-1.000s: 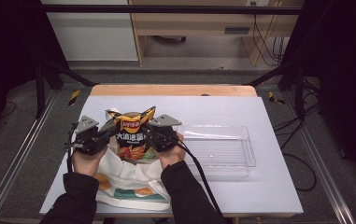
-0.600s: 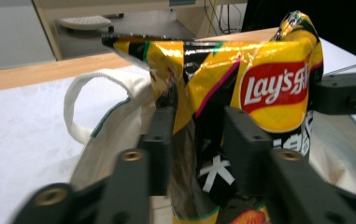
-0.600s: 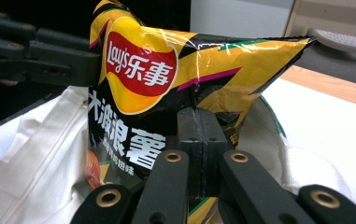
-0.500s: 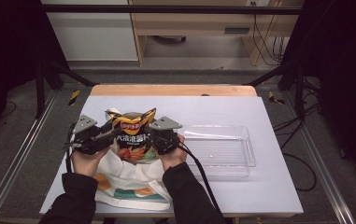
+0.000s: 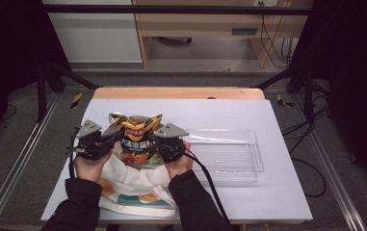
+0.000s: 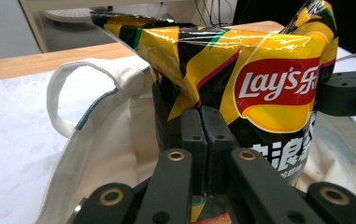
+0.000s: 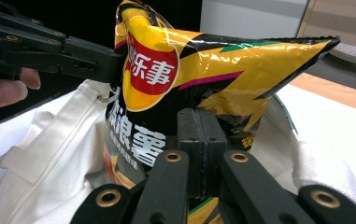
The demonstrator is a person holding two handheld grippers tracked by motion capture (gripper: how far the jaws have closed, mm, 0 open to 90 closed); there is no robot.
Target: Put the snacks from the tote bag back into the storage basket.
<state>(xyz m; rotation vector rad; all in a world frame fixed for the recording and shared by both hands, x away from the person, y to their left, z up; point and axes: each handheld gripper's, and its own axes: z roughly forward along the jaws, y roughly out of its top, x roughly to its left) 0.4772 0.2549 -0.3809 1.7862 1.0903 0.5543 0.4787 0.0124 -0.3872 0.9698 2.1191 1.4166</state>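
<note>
The chip bag (image 5: 137,138) stands upright in the cloth tote (image 5: 133,190), both grippers' fingers (image 6: 202,135) pinching its opposite side edges, left gripper (image 5: 105,143) and right gripper (image 5: 161,142).

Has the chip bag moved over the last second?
No. The chip bag sits the same beside the clear tray, both grippers clamped on it.

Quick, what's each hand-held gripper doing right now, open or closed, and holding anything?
Left hand-held gripper: closed on the yellow and black foil chip bag.
Right hand-held gripper: closed on the same bag's other side.
</note>
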